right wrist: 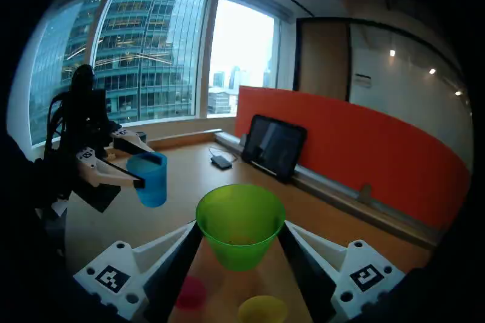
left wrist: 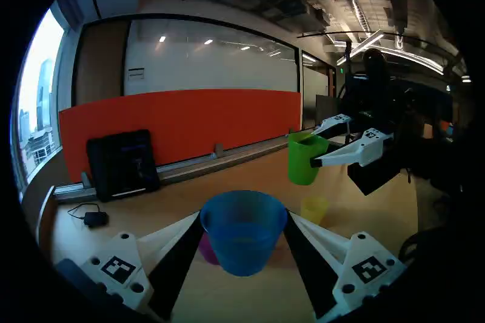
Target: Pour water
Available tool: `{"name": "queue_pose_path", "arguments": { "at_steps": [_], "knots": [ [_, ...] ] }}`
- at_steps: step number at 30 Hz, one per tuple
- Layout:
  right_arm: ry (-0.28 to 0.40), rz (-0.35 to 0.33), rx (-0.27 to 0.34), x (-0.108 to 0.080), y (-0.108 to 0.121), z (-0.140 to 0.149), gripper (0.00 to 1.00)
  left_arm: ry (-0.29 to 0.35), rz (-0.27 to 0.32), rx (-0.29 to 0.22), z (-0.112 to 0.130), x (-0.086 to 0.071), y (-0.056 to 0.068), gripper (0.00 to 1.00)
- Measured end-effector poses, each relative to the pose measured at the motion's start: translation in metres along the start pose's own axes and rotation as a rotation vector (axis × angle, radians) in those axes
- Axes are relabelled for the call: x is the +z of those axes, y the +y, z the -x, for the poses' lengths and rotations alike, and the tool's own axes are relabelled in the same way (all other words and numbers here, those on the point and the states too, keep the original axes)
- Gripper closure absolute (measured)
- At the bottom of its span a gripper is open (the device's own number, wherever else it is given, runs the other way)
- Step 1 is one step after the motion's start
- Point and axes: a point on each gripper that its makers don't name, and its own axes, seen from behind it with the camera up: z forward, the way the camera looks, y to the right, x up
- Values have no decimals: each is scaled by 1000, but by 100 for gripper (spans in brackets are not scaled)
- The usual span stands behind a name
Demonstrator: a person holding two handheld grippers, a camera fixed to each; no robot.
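Note:
In the left gripper view my left gripper [left wrist: 244, 239] is shut on a blue cup [left wrist: 244, 238], held upright above the wooden desk [left wrist: 182, 202]. Farther off, the right gripper [left wrist: 315, 152] holds a green cup [left wrist: 303, 158] in the air. In the right gripper view my right gripper [right wrist: 240, 233] is shut on that green cup [right wrist: 240, 226], upright, its inside looking empty. To the left there, the left gripper [right wrist: 136, 177] carries the blue cup [right wrist: 148, 179]. A yellow cup [left wrist: 315, 208] [right wrist: 262, 309] and a pink cup [left wrist: 208, 249] [right wrist: 191, 293] stand on the desk below.
A dark tablet [left wrist: 123, 164] [right wrist: 274, 146] leans against the orange partition [left wrist: 182, 120]. A small charger with cable [left wrist: 94, 218] lies on the desk near it. Large windows [right wrist: 133, 50] run along one side. A rail [right wrist: 339, 193] edges the desk's back.

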Motion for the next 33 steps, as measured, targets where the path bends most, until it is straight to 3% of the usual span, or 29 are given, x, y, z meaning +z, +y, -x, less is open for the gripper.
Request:
{"name": "queue_pose_path", "arguments": {
  "at_steps": [6, 11, 20, 33],
  "knots": [
    [93, 14, 2, -1, -6, -21, 10, 20, 5, 18, -10, 0, 2, 12],
    [152, 5, 39, -2, -12, -35, 10, 44, 9, 21, -18, 0, 4, 12],
    [230, 5, 60, -5, -17, -55, 10, 79, 2, 20, -29, 0, -2, 12],
    [252, 12, 42, -9, -17, -59, 10, 119, 15, 47, -46, 0, 2, 12]
  ]
}}
